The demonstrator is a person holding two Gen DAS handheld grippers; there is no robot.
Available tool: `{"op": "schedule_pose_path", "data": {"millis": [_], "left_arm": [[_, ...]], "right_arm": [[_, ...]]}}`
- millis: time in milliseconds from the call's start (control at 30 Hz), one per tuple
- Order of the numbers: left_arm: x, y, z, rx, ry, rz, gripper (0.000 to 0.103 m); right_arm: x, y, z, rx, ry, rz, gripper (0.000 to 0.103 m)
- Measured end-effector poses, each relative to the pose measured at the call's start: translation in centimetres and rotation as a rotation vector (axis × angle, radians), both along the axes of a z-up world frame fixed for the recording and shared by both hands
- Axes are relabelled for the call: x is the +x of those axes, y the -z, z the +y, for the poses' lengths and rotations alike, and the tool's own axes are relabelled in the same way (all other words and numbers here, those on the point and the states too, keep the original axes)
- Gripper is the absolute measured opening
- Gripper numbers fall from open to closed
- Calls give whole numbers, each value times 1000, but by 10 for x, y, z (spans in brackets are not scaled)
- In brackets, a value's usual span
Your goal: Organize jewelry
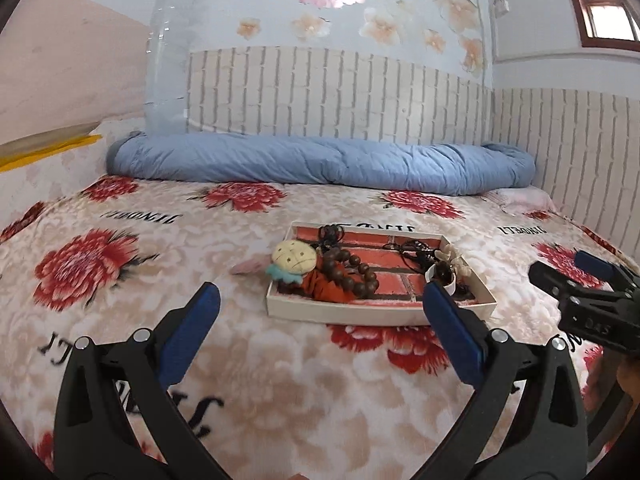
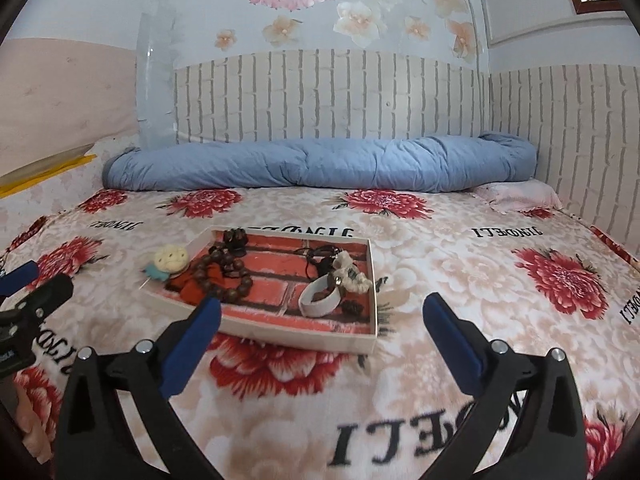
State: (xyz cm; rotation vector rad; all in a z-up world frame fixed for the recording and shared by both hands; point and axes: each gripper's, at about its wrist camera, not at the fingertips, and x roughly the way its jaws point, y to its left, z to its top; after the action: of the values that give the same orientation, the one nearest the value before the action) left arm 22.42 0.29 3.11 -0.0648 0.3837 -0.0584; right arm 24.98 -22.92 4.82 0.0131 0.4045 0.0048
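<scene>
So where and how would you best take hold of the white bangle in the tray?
White bangle: pinch its near rim across the band, one finger inside the ring, one outside, coming from above. It lies nearly flat in the tray, so its open centre offers room; the scrunchie crowds its far side.

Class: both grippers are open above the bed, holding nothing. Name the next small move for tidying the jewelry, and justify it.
Probably ease the left gripper toward the plush charm, which overhangs the left rim of the tray, and nudge it in; the bead bracelet and white bangle already lie inside.
</scene>
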Motion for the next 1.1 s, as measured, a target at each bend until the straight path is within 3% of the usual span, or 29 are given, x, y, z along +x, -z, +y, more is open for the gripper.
{"op": "schedule_pose_path", "data": {"millis": [133,433,533,1100], "left_arm": [[-26,6,0,-4,-9,-14,98],[-64,26,-12,80,-29,-47,98],[-68,33,-14,107,-47,-53,98],[-65,49,-11,96,-62,-21,98]], "right_arm": [[-24,7,5,-8,-4,-5,99],[-66,26,-5,16,29,-75,99],[-69,31,-7,16,28,-69,99],[-77,55,-11,26,21,-64,99]]}}
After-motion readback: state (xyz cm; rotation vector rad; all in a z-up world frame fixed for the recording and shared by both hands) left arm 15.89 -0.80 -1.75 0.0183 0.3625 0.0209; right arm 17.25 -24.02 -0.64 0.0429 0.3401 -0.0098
